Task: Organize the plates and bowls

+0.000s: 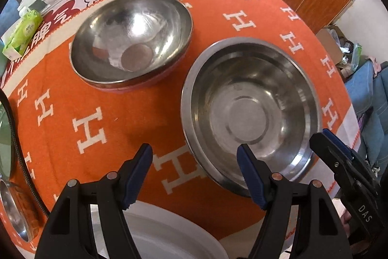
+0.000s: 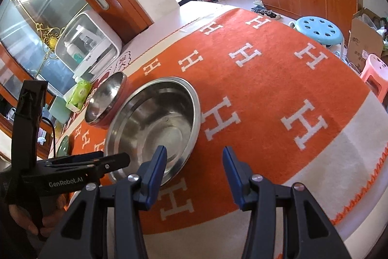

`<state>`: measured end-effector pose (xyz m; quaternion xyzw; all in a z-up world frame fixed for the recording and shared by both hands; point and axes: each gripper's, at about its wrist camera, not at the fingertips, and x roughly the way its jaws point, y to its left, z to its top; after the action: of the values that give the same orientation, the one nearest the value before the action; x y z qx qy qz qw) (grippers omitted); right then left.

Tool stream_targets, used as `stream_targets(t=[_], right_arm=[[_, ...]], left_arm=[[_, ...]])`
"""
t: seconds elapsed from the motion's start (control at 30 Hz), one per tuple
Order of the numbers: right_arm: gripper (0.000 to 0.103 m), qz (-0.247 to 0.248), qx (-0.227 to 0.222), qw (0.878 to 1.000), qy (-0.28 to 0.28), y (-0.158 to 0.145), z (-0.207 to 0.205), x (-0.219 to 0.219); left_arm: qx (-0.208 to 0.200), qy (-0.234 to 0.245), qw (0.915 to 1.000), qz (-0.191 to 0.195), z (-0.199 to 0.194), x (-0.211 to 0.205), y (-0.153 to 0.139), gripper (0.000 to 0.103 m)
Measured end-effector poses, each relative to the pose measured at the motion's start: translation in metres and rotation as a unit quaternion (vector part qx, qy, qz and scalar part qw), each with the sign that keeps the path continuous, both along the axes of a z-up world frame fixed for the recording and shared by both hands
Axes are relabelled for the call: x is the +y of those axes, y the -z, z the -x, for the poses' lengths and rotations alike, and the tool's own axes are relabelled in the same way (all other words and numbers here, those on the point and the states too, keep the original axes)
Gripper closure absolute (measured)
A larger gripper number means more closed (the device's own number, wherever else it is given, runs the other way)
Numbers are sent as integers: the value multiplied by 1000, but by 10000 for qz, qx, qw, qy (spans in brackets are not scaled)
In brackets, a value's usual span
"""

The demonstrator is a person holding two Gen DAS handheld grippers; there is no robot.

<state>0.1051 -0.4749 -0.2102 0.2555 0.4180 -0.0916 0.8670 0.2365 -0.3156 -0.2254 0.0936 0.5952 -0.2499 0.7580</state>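
Left gripper (image 1: 195, 154) wide open and empty above the cloth (image 1: 101, 98), right gripper (image 2: 195, 154) half open and empty, big bowl (image 1: 249, 113) beside small bowl (image 1: 132, 38), white plate (image 1: 169, 234) below

White plate (image 1: 169, 229) under the left claw (image 1: 195, 157), cut off below

Both black grippers, the left gripper (image 1: 195, 157) and right gripper (image 2: 195, 157), carry blue-padded jaws and silver rivets.
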Motion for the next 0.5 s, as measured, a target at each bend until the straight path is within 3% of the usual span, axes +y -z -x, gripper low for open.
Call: stream_targets(t=[0.37, 0.5], right_arm=[[55, -306, 17, 9995, 15, 12, -6, -5], [59, -328, 39, 9994, 35, 13, -7, -5]], left_arm=[[262, 305, 9992, 33, 6, -18, 16, 32], [267, 398, 9988, 111, 11, -22, 16, 38]])
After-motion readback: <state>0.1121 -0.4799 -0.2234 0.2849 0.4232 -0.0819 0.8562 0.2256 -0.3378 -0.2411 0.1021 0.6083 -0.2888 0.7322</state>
